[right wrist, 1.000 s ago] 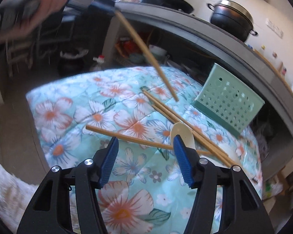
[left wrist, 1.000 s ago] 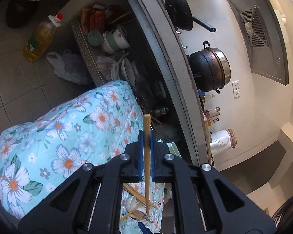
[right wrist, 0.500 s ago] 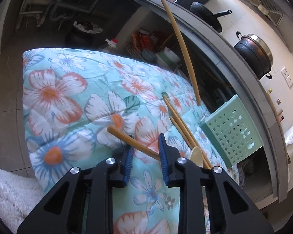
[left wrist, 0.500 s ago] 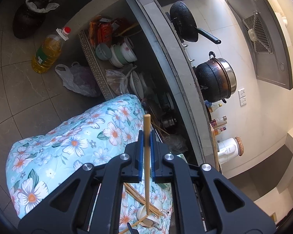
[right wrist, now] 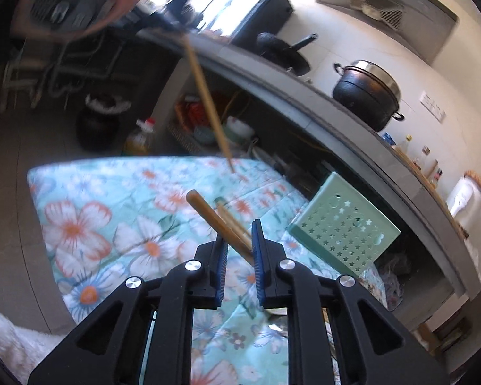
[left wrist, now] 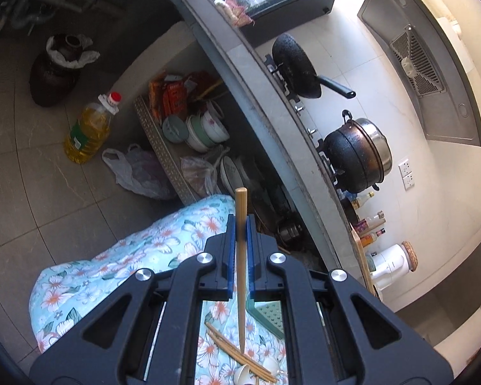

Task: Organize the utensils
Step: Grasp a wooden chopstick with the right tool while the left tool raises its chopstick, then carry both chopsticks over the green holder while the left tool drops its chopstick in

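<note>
A floral quilt (right wrist: 118, 224) covers the bench that carries the utensils, with the grey kitchen counter (right wrist: 320, 102) curving behind it. On the quilt's far side a mint-green perforated basket (right wrist: 343, 234) stands tilted. Loose chopsticks (left wrist: 237, 351) lie in a bundle on the quilt near a white spoon (left wrist: 242, 375) (only partly seen past the tool body). The left tongs (left wrist: 240, 227) are clamped on a single chopstick (left wrist: 240, 272), held high above the quilt with its thin tip pointing down toward the bundle. The right tongs (right wrist: 239, 240) are closed on a darker chopstick (right wrist: 218, 219), its blunt end sticking out up and to the left, just above the quilt.
</note>
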`<control>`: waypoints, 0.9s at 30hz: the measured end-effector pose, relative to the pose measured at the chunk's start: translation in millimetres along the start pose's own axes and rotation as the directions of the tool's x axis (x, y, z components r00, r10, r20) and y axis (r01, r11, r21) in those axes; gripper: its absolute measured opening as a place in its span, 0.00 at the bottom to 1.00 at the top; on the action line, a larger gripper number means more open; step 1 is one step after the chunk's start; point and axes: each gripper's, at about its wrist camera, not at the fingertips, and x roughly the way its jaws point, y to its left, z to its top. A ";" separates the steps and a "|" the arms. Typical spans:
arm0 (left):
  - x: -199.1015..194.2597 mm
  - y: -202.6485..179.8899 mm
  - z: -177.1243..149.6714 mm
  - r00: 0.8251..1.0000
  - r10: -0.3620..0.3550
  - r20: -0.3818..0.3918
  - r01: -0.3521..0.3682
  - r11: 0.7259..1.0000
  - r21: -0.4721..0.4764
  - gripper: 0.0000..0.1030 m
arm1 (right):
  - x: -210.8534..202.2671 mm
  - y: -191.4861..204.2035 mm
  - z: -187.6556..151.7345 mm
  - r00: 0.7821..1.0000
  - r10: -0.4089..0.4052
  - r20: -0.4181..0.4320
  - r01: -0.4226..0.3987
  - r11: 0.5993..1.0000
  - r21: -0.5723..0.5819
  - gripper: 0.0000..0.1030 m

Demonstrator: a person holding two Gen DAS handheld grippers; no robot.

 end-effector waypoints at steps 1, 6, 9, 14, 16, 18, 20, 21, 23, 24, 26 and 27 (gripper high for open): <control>-1.3 -4.0 0.6 1.000 0.001 0.011 -0.001 1.000 0.008 0.05 | -3.8 -10.7 3.5 1.000 0.010 0.015 -0.011 0.999 0.046 0.14; 1.3 -19.9 -4.8 1.000 0.007 0.023 -0.008 0.999 0.036 0.05 | -18.5 -65.9 15.9 0.994 0.042 0.096 -0.066 0.964 0.259 0.10; 5.1 -31.3 -10.7 1.000 0.005 0.019 -0.006 0.998 0.066 0.05 | -20.0 -94.9 17.9 0.990 0.056 0.129 -0.098 0.930 0.354 0.09; 11.4 -43.6 -18.8 1.000 0.004 0.007 -0.005 0.996 0.089 0.05 | -16.2 -138.6 15.5 0.982 0.091 0.166 -0.164 0.852 0.498 0.06; 13.1 -46.8 -21.5 1.000 0.005 0.003 -0.005 0.996 0.095 0.05 | -15.2 -150.1 11.9 0.978 0.110 0.180 -0.192 0.815 0.547 0.06; 13.4 -50.2 -24.1 1.000 0.008 0.002 -0.008 0.995 0.104 0.05 | -14.0 -157.2 9.3 0.976 0.113 0.186 -0.201 0.793 0.575 0.06; 13.2 -52.4 -26.2 1.000 0.011 0.002 -0.011 0.994 0.112 0.05 | -12.8 -161.9 6.5 0.977 0.104 0.186 -0.196 0.782 0.591 0.06; 13.5 -53.6 -27.0 1.000 0.013 0.002 -0.013 0.993 0.115 0.05 | -13.6 -164.0 5.1 0.976 0.107 0.189 -0.201 0.775 0.599 0.06; 13.0 -54.8 -28.9 1.000 0.017 0.003 -0.018 0.992 0.123 0.05 | -14.0 -169.7 2.0 0.974 0.113 0.198 -0.213 0.757 0.618 0.06; 13.0 -55.2 -29.2 1.000 0.018 0.004 -0.019 0.992 0.124 0.05 | -14.0 -171.5 1.1 0.973 0.115 0.201 -0.217 0.751 0.624 0.06; 13.1 -56.1 -29.4 1.000 0.018 0.003 -0.019 0.991 0.129 0.05 | -13.7 -176.7 -0.8 0.970 0.121 0.211 -0.231 0.734 0.638 0.06; 13.0 -56.9 -29.9 1.000 0.018 0.004 -0.018 0.991 0.131 0.05 | -14.5 -178.7 -1.7 0.968 0.126 0.217 -0.239 0.727 0.644 0.06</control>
